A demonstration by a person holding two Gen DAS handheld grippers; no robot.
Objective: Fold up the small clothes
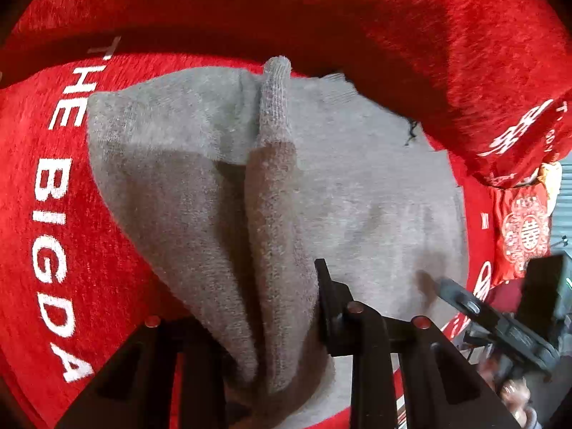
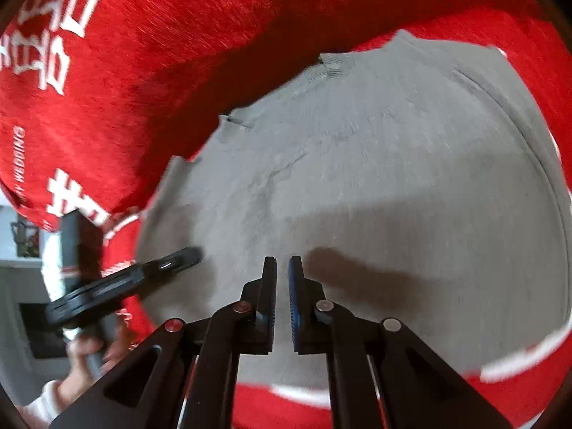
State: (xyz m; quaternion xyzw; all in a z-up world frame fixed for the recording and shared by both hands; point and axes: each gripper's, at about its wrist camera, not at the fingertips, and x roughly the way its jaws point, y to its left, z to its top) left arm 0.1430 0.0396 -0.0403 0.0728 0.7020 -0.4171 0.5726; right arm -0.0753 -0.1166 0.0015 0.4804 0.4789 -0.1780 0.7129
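Observation:
A grey knit sweater (image 1: 375, 186) lies spread on a red cloth (image 1: 53, 250) with white lettering. One sleeve (image 1: 275, 193) is folded in over the body, its ribbed cuff (image 1: 275, 100) pointing away from me. My left gripper (image 1: 279, 304) is shut on the near end of that sleeve; its right finger (image 1: 325, 286) shows, and the fabric hides the other. In the right wrist view the sweater (image 2: 393, 164) fills the middle. My right gripper (image 2: 282, 262) hovers over it, shut, with nothing between its pads. The left gripper (image 2: 171, 262) touches the sweater's left edge.
A raised fold of red cloth (image 1: 393, 35) runs along the far side, close to the sweater's collar (image 2: 329, 68). A red bag with a white emblem (image 1: 525, 236) sits at the right. A person's hand (image 2: 85, 350) holds the left gripper's handle.

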